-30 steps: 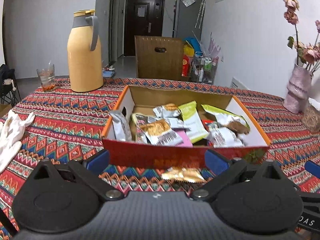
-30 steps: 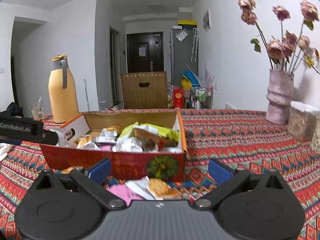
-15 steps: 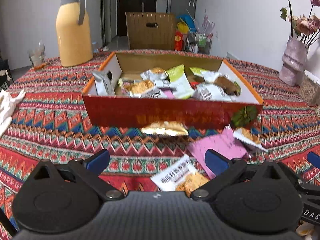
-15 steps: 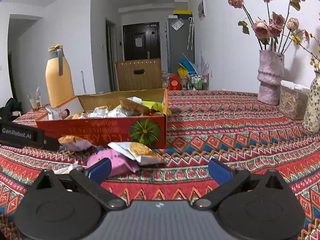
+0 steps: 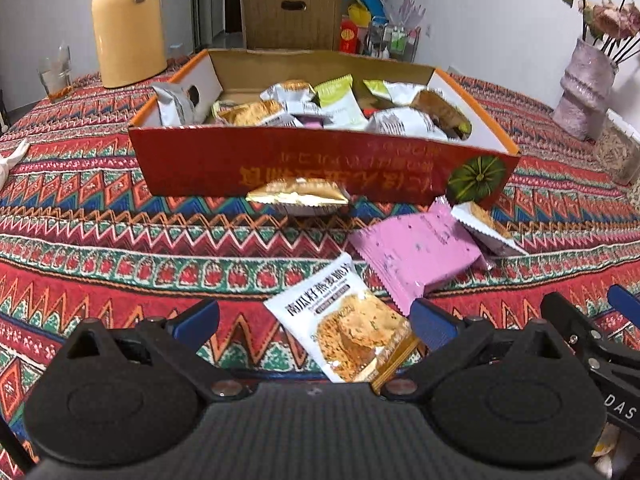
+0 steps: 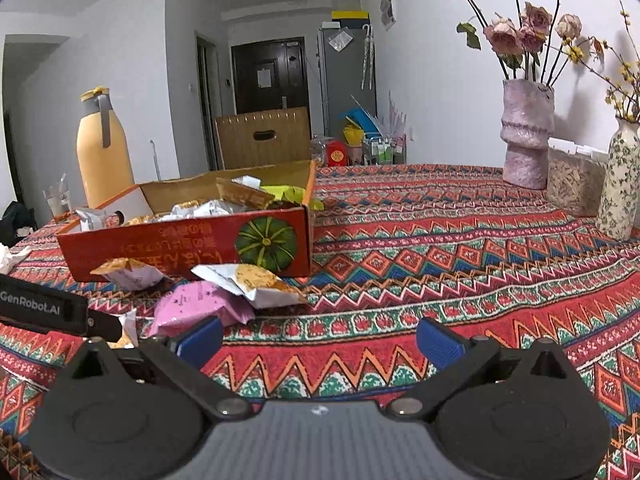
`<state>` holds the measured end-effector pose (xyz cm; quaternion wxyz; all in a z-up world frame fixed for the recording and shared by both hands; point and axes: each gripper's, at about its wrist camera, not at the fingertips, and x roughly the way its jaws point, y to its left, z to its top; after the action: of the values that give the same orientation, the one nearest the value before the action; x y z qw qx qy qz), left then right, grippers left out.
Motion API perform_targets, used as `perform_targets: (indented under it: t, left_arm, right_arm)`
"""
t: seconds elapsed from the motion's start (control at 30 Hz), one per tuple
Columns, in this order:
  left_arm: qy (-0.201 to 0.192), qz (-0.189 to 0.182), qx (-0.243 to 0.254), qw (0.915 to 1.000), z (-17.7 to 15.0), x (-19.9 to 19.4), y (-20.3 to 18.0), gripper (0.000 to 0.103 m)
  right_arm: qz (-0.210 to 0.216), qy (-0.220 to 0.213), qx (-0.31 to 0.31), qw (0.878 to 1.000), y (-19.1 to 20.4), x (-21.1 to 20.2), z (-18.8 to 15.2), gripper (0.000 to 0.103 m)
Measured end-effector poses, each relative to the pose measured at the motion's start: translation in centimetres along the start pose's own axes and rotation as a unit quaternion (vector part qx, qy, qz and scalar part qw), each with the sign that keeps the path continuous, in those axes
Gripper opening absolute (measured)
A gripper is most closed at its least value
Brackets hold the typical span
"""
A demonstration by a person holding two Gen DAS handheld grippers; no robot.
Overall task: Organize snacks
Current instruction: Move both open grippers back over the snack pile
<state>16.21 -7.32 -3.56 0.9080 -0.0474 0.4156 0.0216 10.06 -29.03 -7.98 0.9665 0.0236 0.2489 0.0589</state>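
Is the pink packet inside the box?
No, the pink packet lies on the tablecloth in front of the box.

A patterned red cloth point(image 6: 440, 240) covers the surface. At its far left stands a tall yellow thermos jug point(image 6: 103, 148) with a grey handle, and a drinking glass point(image 5: 55, 76) sits just beside it. A crumpled white cloth point(image 6: 10, 258) lies at the left edge. On the right, a pale pink vase point(image 6: 527, 134) holds dried roses point(image 6: 516, 28), next to a clear container point(image 6: 574, 182) and a floral vase point(image 6: 620, 184). Beyond the surface stand a wooden chair back point(image 6: 264, 138), a dark door point(image 6: 270, 76) and a grey fridge point(image 6: 347, 76).
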Motion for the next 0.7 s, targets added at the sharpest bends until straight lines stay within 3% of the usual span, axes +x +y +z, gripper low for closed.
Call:
perform_targets:
  t: [0.33,0.5,0.67,0.7]
  left_arm:
    - [0.024,0.035,-0.034,0.9985,0.3,2.2,-0.6,0.103]
    - [0.023,0.053,-0.026,0.998,-0.1,2.2,-0.6,0.102]
    - [0.012,0.045,-0.005,0.9989,-1.2,1.0,-0.5,0.088]
    - [0.009,0.042,-0.002,0.9991,-1.3,0.8,-0.4,0.081]
  right_arm:
    - [0.01,0.0,0.015,1.0,-0.5,0.0,-0.1,0.103]
    - [0.01,0.0,0.019,1.0,-0.6,0.0,-0.2,0.103]
    - [0.008,0.001,0.02,1.0,-0.7,0.0,-0.2,0.103]
    - [0.007,0.001,0.021,1.0,-0.7,0.0,-0.2,0.103]
